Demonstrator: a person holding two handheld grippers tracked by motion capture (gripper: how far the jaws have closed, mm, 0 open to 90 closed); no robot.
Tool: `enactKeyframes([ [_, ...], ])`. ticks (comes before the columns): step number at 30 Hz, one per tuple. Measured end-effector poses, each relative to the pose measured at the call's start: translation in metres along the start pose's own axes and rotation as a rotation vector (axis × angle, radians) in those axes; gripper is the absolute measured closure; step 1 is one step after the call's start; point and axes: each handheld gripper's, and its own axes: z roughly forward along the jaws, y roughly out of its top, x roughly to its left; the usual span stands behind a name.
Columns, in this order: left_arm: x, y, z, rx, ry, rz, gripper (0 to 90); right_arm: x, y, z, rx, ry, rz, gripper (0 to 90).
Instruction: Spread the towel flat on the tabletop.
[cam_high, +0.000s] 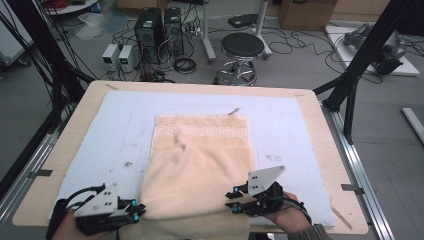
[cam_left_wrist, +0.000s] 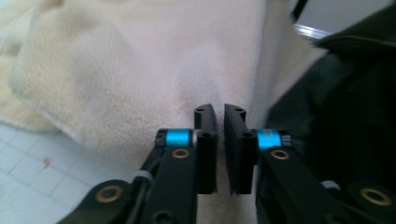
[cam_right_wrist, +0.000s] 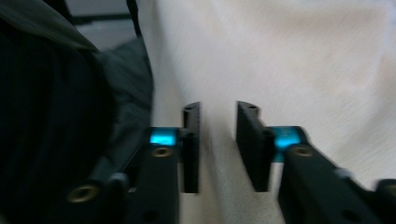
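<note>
Left claw (cam_high: 136, 210) and right claw (cam_high: 232, 199) sit at the near edge of the surface (cam_high: 320, 120), 1 at each side of the cream towel (cam_high: 200, 165); both stand narrowly parted and grip nothing. Seemingly 1 fold is done, loosely, the near end draping over the edge; smoothing and further folds remain

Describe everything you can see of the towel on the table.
The towel is cream terry cloth with a woven key-pattern band near its far edge. That far part lies flat on the pale gridded mat; the near part is rumpled, bulging and draped over the table's front edge. The left gripper and right gripper flank its near corners. In both gripper views the fingers stand slightly apart with cloth close behind them; whether they pinch it is unclear.
</note>
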Motion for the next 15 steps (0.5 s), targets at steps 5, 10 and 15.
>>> enactKeyframes([
  [5, 0.024, -0.004, 0.015, -0.029, 0.052, -0.037, 62.1, -0.017, -0.007, -0.004, 0.101, -0.134, 0.007, 61.9],
  [10, 0.065, -0.021, 0.06, 0.023, 0.094, -0.087, 58.5, -0.046, -0.035, 0.015, 0.151, -0.149, 0.086, 57.1],
  [15, 0.085, -0.029, 0.093, 0.114, 0.053, -0.119, 60.5, -0.06, -0.05, 0.033, 0.224, -0.129, 0.115, 60.0],
])
